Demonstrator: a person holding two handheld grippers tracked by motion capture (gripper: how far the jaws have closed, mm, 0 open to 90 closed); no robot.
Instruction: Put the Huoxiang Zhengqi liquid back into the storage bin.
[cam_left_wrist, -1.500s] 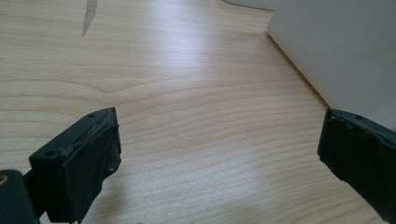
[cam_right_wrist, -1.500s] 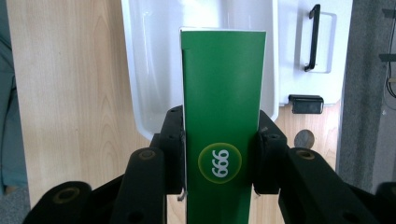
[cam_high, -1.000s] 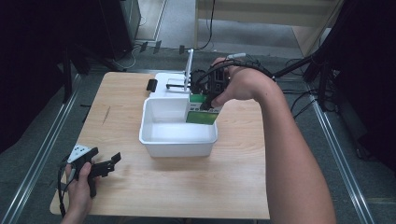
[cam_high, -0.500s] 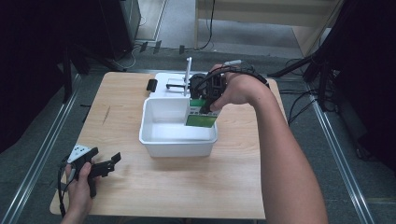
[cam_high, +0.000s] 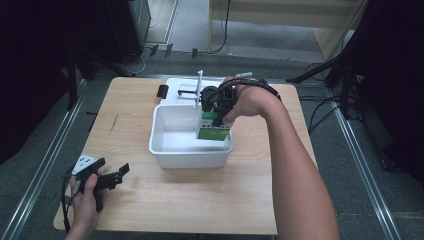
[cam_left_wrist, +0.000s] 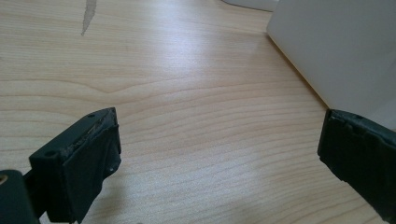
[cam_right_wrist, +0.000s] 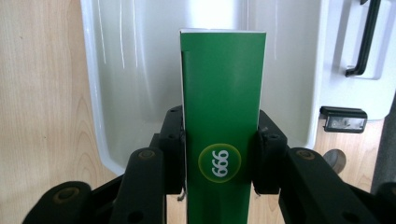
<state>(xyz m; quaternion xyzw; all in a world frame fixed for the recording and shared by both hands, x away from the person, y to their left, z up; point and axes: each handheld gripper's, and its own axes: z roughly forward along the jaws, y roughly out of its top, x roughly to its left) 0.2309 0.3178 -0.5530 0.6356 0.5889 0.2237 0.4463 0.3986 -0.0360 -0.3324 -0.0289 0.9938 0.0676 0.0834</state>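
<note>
Lowered: right gripper (cam_right_wrist: 219, 154) – fingers pinching green box (cam_right_wrist: 222, 107) (over white tub (cam_high: 165, 150)) | left gripper (cam_left_wrist: 219, 158) fingers spread

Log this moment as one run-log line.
right gripper: shut on green box | box: over white tub, not released | left gripper: open, idle on table

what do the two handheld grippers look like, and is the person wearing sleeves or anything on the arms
Both grippers are black, each with two blocky jaws on bolted linkage arms. The left gripper carries a grey three-cornered plate on top and trails a dark cable. The right gripper has black cables looping over the back of the right hand. Both forearms are bare, with no sleeves visible.
</note>
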